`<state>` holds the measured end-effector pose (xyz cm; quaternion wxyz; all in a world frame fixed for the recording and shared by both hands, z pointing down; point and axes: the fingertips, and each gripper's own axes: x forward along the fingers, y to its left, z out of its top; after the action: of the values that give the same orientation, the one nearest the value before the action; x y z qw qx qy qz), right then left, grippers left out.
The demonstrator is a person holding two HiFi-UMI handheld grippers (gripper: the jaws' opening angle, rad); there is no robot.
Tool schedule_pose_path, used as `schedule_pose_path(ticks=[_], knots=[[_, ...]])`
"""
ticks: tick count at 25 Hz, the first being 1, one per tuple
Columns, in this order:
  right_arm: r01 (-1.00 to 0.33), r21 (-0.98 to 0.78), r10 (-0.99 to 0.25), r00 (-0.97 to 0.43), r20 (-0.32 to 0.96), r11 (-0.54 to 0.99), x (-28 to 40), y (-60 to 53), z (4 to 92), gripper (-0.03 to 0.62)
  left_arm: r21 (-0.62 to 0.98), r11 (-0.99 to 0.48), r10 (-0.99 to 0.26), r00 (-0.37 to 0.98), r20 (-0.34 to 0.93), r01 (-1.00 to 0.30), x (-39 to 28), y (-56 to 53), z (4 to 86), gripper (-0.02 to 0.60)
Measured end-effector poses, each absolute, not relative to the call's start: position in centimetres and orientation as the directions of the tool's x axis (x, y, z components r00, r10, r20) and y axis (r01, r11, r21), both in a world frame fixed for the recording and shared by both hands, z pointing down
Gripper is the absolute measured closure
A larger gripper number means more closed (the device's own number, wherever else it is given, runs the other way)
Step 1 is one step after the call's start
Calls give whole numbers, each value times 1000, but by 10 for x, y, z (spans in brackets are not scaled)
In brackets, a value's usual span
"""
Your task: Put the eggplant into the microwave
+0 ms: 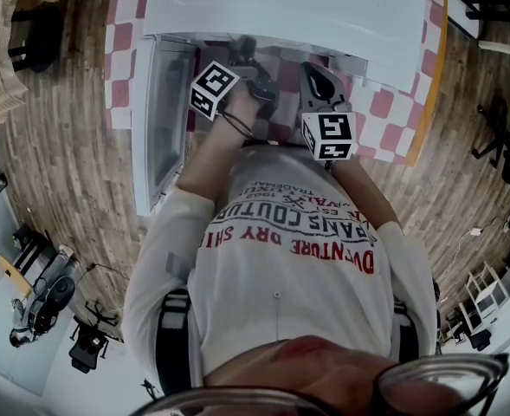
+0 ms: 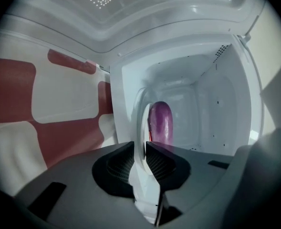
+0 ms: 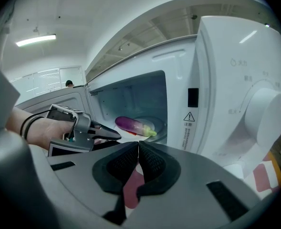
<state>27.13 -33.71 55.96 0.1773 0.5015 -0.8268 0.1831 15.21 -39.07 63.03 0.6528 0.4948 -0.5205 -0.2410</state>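
Eggplant: a purple eggplant (image 3: pixel 130 125) with a green stem end lies inside the microwave (image 3: pixel 226 80), on the cavity floor.
Microwave: white, standing on a tabletop (image 1: pixel 384 102) covered in red and white checks. Its door (image 1: pixel 155 120) is swung wide open to the person's left.
Left gripper: the left gripper (image 2: pixel 146 149) reaches into the cavity mouth with its jaws a narrow gap apart. It is not holding the eggplant, which lies just ahead of it. A pale curved edge shows in the gap, and I cannot tell what it is.
Right gripper: the right gripper (image 3: pixel 138 147) sits outside the cavity, in front of the microwave. Its jaw tips meet and there is nothing between them.
Writing on microwave: a warning label (image 3: pixel 189 117) on the front frame shows a triangle with an exclamation mark. The print beneath it is too small to read. Faint characters sit above the round dial (image 3: pixel 266 113) and are also unreadable.
Writing on clothing: the person's white shirt (image 1: pixel 289 258) carries red and dark lettering, upside down in the head view. The red word "DRY" can be made out.
Only in head view: the open door, the checked cloth and a wood-plank floor (image 1: pixel 64 146).
Only in right gripper view: the dial, the warning label and the eggplant's green stem.
Only in left gripper view: the eggplant seen end-on against the back wall.
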Motion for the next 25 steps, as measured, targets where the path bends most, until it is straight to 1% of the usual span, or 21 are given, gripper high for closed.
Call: schedule_pose_path(ticks=[2, 7, 8, 10, 14, 15, 16, 18, 21, 25], knots=[[-896, -124, -767, -431, 475, 426, 271, -338, 559, 568, 903, 386, -834, 346, 429, -188, 152, -391, 630, 505], [-900, -121, -772, -423, 475, 419, 270, -335, 558, 568, 923, 344, -842, 379, 384, -173, 154, -391, 622, 429], [-900, -120, -773, -422, 474, 418, 269, -334, 557, 568, 923, 341, -839, 386, 384, -176, 154, -390, 621, 422], [-902, -117, -776, -419, 471, 416, 267, -333, 556, 568, 922, 331, -832, 399, 385, -200, 153, -386, 620, 422], [-904, -113, -784, -415, 463, 412, 263, -329, 551, 568, 913, 285, -821, 418, 389, -291, 151, -372, 613, 423], [-905, -113, -786, -414, 460, 410, 262, -327, 549, 568, 910, 273, -818, 423, 391, -312, 151, -368, 612, 427], [-905, -113, -787, -414, 457, 409, 260, -325, 548, 568, 904, 261, -812, 430, 395, -338, 150, -363, 610, 450], [-907, -116, -792, -412, 451, 406, 256, -321, 546, 568, 887, 220, -797, 449, 403, -407, 150, -354, 605, 526], [-911, -118, -803, -405, 437, 396, 250, -313, 542, 568, 850, 104, -789, 477, 387, -517, 147, -343, 591, 538], [-917, -108, -822, -393, 412, 384, 244, -303, 531, 568, 782, -65, -795, 505, 335, -620, 140, -330, 563, 548]])
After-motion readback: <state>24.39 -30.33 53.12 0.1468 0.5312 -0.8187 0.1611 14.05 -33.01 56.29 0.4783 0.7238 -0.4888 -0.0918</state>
